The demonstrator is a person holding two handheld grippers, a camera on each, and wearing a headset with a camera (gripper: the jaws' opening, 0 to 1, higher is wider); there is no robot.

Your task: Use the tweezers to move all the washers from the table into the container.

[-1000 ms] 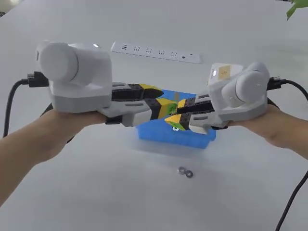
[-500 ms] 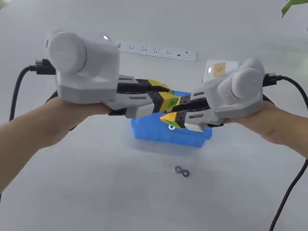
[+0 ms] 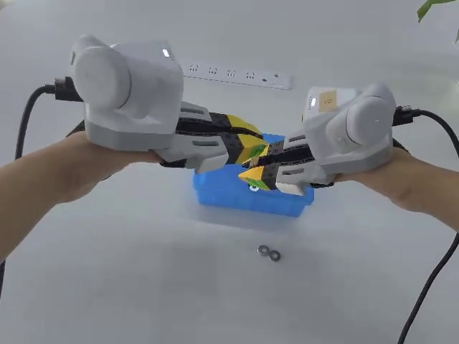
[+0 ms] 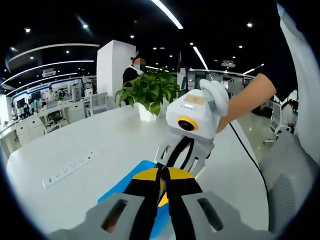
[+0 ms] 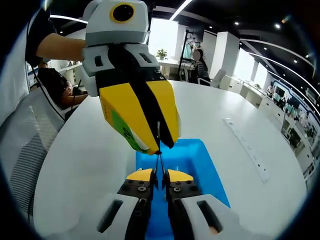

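Observation:
Two small metal washers (image 3: 269, 253) lie side by side on the white table, in front of the blue container (image 3: 229, 193). Above the container my left gripper (image 3: 252, 150) and right gripper (image 3: 251, 175) point at each other, tips almost meeting. In the right gripper view thin dark tweezers (image 5: 158, 161) run from between my right gripper's (image 5: 159, 175) yellow-tipped jaws up into the left gripper's (image 5: 156, 146) shut yellow jaws. In the left gripper view my left gripper (image 4: 162, 175) is shut with the right gripper (image 4: 173, 156) just ahead of it. Both hang well above the washers.
A white power strip (image 3: 237, 74) lies on the table behind the container. Black cables trail from both grippers off the left and right edges. Green plant leaves (image 3: 434, 7) sit at the far right corner. Bare table surrounds the washers.
The left gripper has risen a little and tilted its nose down toward the right gripper. The right gripper has barely shifted. The washers and container lie as before.

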